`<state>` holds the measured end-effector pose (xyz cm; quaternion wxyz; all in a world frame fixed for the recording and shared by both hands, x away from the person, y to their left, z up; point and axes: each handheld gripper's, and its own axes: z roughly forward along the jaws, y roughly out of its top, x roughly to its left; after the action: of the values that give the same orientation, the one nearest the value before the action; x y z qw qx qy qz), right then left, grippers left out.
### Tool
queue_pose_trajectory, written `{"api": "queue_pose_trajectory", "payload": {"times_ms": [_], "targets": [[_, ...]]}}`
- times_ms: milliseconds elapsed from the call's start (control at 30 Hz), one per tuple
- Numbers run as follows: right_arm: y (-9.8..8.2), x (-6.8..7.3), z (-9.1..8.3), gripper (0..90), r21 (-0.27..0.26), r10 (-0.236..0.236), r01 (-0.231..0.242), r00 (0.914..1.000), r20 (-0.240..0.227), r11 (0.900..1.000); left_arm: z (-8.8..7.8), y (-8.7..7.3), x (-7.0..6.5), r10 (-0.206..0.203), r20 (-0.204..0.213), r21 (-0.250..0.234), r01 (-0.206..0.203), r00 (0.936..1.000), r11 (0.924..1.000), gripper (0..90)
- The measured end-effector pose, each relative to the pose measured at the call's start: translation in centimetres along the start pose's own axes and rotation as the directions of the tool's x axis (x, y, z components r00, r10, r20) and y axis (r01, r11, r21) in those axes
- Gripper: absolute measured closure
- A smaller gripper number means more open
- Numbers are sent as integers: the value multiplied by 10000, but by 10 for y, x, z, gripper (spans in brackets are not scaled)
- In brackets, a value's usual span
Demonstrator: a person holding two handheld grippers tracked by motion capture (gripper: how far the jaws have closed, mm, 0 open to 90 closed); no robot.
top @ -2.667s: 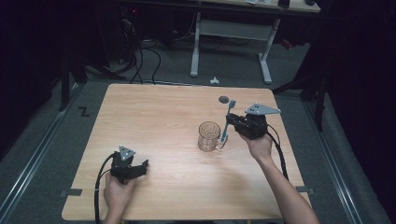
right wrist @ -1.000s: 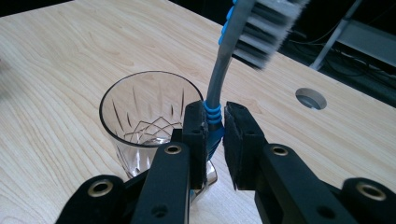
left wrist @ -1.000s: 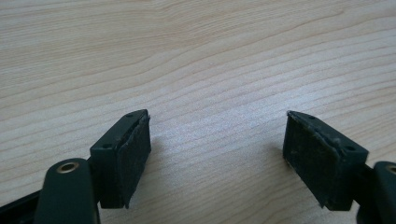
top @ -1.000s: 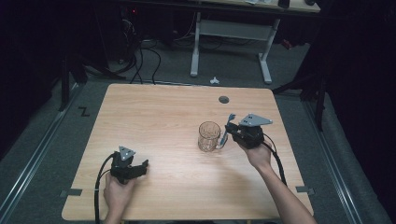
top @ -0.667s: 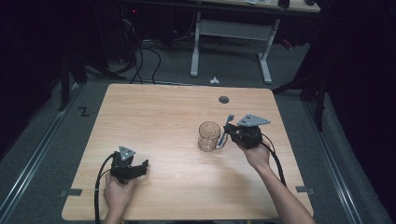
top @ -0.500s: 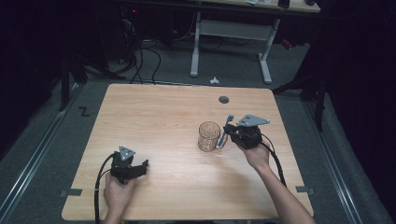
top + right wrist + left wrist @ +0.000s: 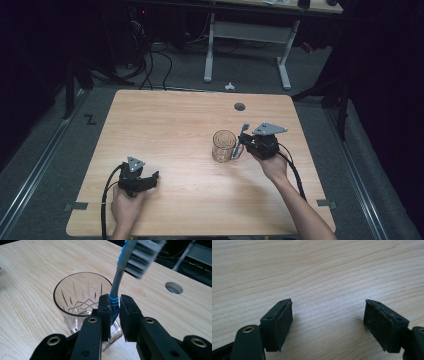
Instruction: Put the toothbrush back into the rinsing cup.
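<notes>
Right gripper view first: the right tongs are clamped on the handle of a toothbrush, bristle head up and tilted away, right beside the rim of a cut-glass mug. The brush sits outside the mug on its handle side, not in it. The mug stands upright on the bench, right of centre in the high view.

By my reading, the step in hand is carrying the toothbrush to the mug. The next move calls for lifting the brush over the rim, lining it up above the opening, then lowering it in before letting go; a bump against the rim could tip things.

High view: the right hand reaches in from the lower right, wrist low, tongs pointing left at the mug. The left tongs rest near the bench's near edge, well apart from the mug, spread wide and holding nothing.
</notes>
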<state>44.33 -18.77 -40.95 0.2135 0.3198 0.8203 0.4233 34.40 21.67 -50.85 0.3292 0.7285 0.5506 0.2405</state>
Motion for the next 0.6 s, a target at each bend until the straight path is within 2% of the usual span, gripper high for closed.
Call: {"api": "queue_pose_trajectory", "payload": {"times_ms": [600], "targets": [[-1, 1, 5, 788, 14, 163, -162, 9998, -95, 9999, 0, 0, 0, 0, 1, -1, 0, 10000, 10000, 238]]}}
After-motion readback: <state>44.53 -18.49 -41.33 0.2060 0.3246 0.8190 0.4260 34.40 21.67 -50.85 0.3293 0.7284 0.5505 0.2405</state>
